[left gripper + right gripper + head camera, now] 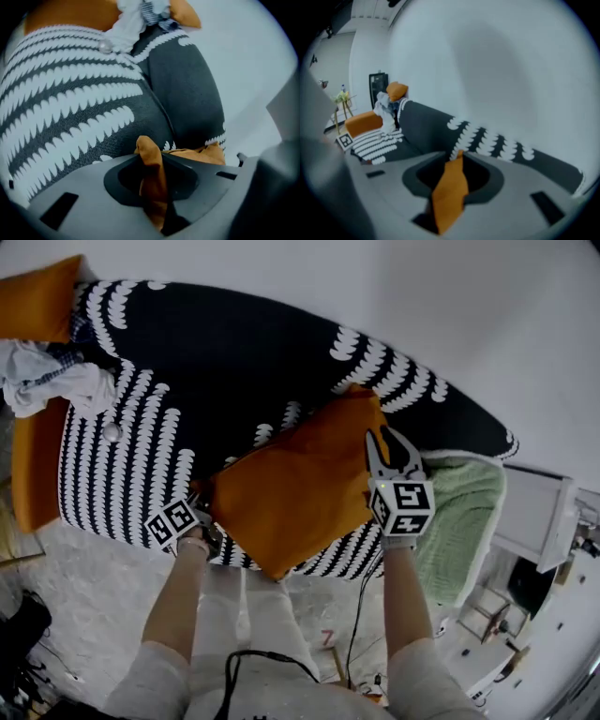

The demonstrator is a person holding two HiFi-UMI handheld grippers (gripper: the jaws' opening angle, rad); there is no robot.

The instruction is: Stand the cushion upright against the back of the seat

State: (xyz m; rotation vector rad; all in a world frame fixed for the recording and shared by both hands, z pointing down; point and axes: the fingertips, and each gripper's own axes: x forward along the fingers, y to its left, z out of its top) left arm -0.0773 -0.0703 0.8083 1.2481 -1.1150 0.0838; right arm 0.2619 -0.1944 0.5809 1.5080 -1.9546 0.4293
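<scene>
Left tool and right tool both pinch one orange cushion.

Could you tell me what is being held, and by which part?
The square orange fabric cushion: the left hand-held gripper pinches its left corner, the right hand-held gripper its right edge.

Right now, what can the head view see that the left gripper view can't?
Only the head view shows the whole orange cushion, the left gripper and right gripper at its opposite edges, the person's arms and a green blanket. Only the left gripper view shows, close up, the cushion's corner pinched between that gripper's jaws. Both show the black-and-white sofa and the white cloth heap.
</scene>
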